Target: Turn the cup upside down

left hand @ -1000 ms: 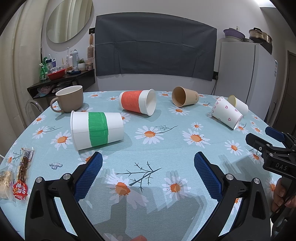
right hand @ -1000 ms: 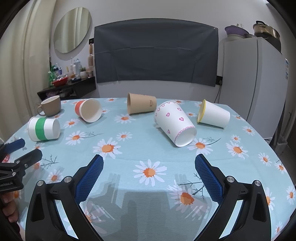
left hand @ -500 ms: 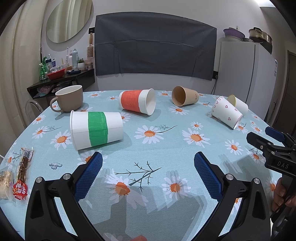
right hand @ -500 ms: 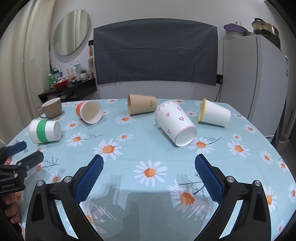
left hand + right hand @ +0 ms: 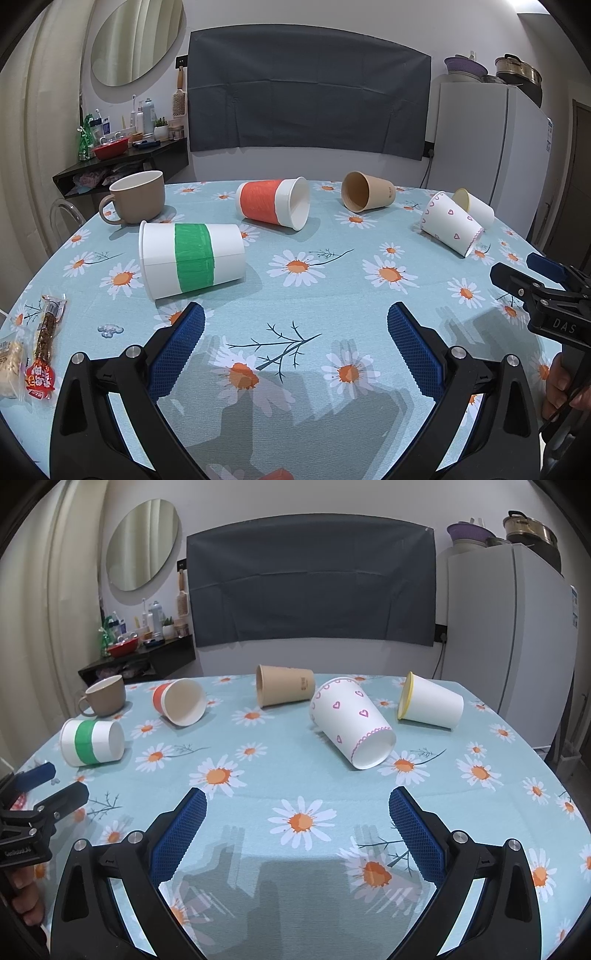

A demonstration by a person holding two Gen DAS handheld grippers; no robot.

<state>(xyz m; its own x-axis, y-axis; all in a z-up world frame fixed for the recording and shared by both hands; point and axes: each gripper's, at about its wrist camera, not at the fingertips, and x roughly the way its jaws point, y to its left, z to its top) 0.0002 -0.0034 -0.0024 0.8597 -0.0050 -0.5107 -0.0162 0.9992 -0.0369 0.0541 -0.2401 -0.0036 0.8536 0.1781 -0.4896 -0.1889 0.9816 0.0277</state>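
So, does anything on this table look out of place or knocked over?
Five paper cups lie on their sides: green-banded, orange-banded, brown, heart-print and yellow-rimmed. Only the beige mug stands upright. Nothing looks spilled or crushed. Wrapped snacks sit at the table's left edge.

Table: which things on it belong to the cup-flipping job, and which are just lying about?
Job:
green-band cup
orange-band cup
brown paper cup
heart-print cup
yellow-rim cup
All lie on their sides.

Lying about:
mug, upright
snack packets
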